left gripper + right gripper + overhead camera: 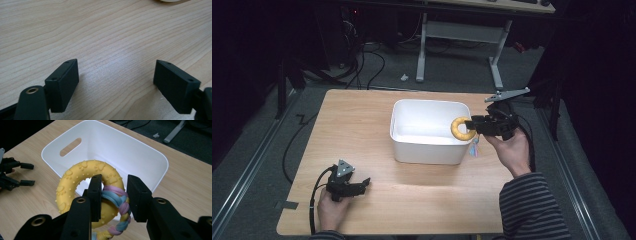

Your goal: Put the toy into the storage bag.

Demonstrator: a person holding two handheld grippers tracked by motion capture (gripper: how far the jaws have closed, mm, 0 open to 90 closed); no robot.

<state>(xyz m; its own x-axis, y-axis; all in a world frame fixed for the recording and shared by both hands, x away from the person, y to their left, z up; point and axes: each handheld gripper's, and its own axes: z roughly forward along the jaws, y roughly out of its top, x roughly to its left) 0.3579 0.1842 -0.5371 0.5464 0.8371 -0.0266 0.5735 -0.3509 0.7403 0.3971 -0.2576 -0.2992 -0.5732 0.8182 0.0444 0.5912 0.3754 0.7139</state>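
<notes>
Right tool [113, 195] is clamped on a yellow rubber ring toy with paw-print bumps [75, 182] where a braided pastel rope [120, 205] is tied to it; the ring is held over the right rim of a white plastic bin [427, 150]. Left tool [116, 82] is rested on the light wooden surface [362, 125], jaws spread wide, nothing gripped, well apart from the bin.

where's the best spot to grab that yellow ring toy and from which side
Grip the yellow ring toy across its band where the braided rope loops on, coming from its outer edge as the right gripper does. One jaw fits through the hole, and the paw bumps likely resist slipping.
</notes>
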